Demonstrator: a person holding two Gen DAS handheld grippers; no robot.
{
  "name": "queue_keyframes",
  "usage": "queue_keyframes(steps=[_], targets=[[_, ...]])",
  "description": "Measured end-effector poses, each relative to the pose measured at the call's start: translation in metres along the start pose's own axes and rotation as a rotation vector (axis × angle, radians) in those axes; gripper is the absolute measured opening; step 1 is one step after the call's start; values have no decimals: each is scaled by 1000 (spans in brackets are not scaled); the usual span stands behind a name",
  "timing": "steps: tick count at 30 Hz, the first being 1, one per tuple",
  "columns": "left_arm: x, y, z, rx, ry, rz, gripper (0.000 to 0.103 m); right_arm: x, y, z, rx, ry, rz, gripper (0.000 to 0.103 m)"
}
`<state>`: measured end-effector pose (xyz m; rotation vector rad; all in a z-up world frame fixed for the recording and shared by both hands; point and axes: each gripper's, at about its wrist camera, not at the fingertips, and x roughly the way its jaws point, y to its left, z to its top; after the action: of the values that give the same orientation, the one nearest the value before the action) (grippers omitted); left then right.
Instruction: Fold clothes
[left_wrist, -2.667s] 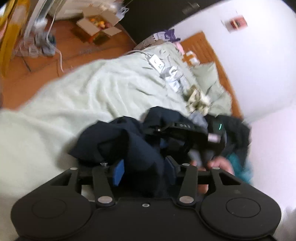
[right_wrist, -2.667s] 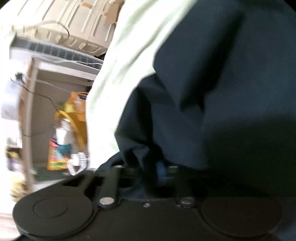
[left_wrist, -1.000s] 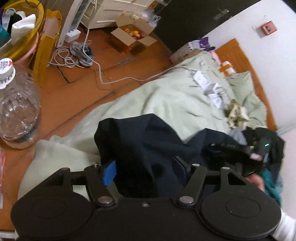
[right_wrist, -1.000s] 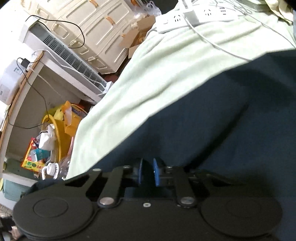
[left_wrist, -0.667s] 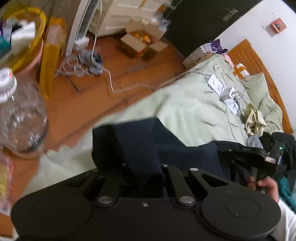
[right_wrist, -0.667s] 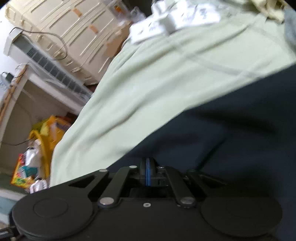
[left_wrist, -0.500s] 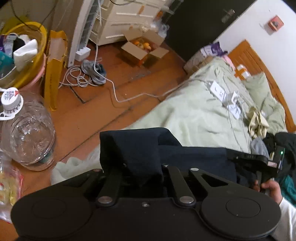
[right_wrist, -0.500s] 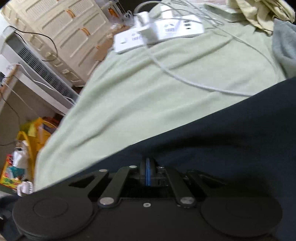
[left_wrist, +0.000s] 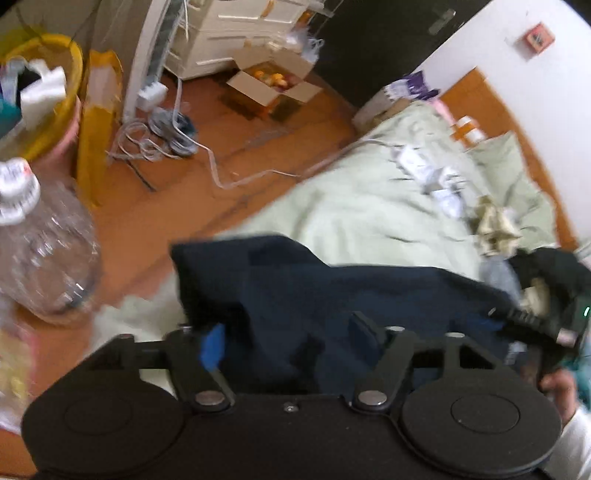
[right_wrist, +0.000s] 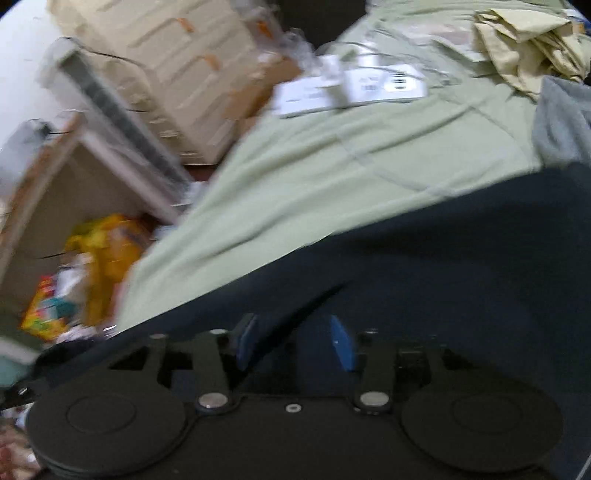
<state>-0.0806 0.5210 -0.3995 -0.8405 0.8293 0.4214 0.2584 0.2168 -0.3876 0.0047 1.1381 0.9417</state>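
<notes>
Here, left wrist view: the left hand-held gripper (left_wrist: 286, 341) stands with its jaws apart, having just been opening, and a fold of the navy garment (left_wrist: 332, 291) lies between the blue pads (left_wrist: 212, 347) without being pinched. The garment rests on the pale green bed sheet (left_wrist: 369, 218) near the bed's edge, above the wooden floor (left_wrist: 147, 221) and a clear water bottle (left_wrist: 40, 251); released this close to the edge, the cloth could slide off or the fold could spring open. Only this view shows the floor clutter and the right hand-held gripper (left_wrist: 532, 321) held at the far end of the garment. Right wrist view: the right hand-held gripper (right_wrist: 293, 345) has likewise just been opening, jaws apart over dark cloth (right_wrist: 443, 277), with nothing clamped. Only this view shows the white power strip (right_wrist: 351, 92) and its cable, which lie near the garment and could snag a dragged hem.
</notes>
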Motion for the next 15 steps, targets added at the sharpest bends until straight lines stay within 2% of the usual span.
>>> queue_keyframes(steps=[3,4,5,6,7,8,10,11,15], targets=[[9,0,-12,15,16,67,72,4,35,-36,-35,34,73,44],[17,-2,-14,53,28,108,65,11,44,-48,-52,51,76,42],[26,-3,-16,91,41,148,45,19,50,-55,-69,70,57,39],[32,-6,-17,125,50,177,35,26,55,-63,-86,88,39,36],[36,-9,-16,153,53,186,30,32,57,-68,-97,100,24,29],[37,-12,-15,175,51,191,24,36,56,-71,-106,107,2,18],[35,-16,-11,202,30,190,18,40,47,-74,-109,127,-56,3],[34,-18,-8,219,21,192,16,38,41,-74,-100,134,-66,1],[19,-18,1,260,29,208,14,21,20,-76,-100,153,-131,0]])
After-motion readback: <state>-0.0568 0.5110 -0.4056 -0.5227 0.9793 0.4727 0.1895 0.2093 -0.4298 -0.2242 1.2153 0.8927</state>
